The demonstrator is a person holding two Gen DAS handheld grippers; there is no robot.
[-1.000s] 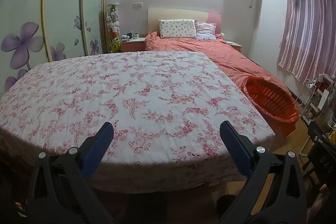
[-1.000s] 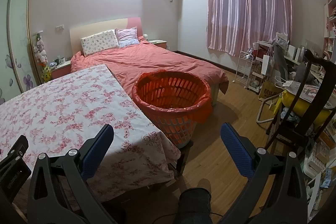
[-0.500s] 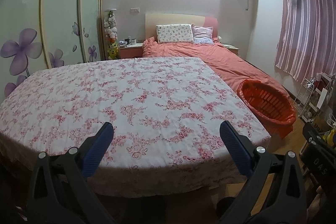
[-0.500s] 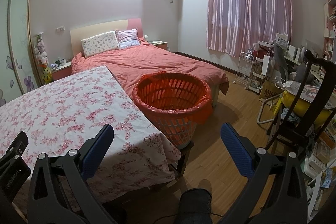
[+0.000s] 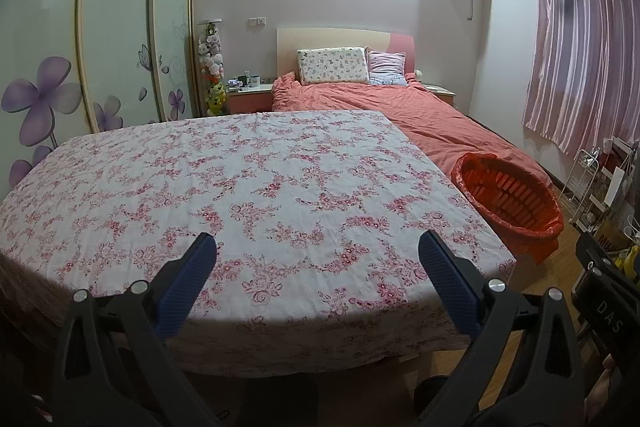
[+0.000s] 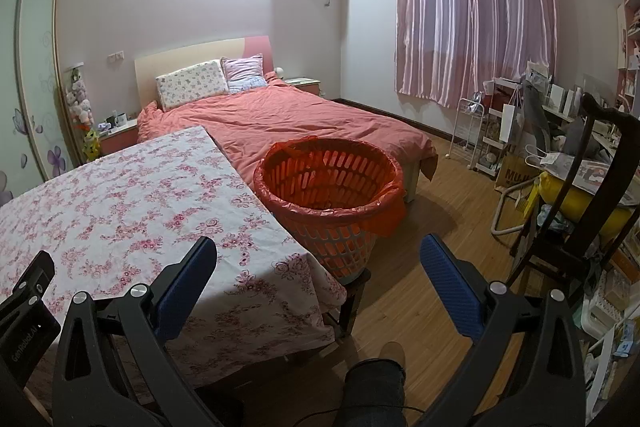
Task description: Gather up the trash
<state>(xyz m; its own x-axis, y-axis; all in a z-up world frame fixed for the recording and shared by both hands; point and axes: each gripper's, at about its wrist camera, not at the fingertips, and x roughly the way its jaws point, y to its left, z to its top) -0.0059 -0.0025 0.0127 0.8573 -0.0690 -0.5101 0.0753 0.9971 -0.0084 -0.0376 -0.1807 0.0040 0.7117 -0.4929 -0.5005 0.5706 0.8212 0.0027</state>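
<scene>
We find no loose trash in either view: the counter (image 5: pixel 256 187) under its floral cloth looks bare, and the one task item we can place is the orange basket (image 6: pixel 328 187) lined with a red bag (image 6: pixel 384 215), standing at the counter's right edge, just beside the bed's (image 6: pixel 312 115) foot; in the left view it sits low at the right (image 5: pixel 508 195). Both the left tongs (image 5: pixel 318 255) and the right tongs (image 6: pixel 318 255) are spread wide and carry nothing. We judge the basket light and fairly stiff, a slotted plastic shell that would flex a little at the rim, while the liner is thin, soft film, slippery and easy to tear; taking hold at the rolled rim, pinching plastic and liner together, seems safest to us. Its long axis runs upright, mouth open toward the ceiling, wider at the top than at the base. Something may lie in its bottom, but through the slats we cannot tell. It seems to rest on a low dark stand, though shadow hides that.
</scene>
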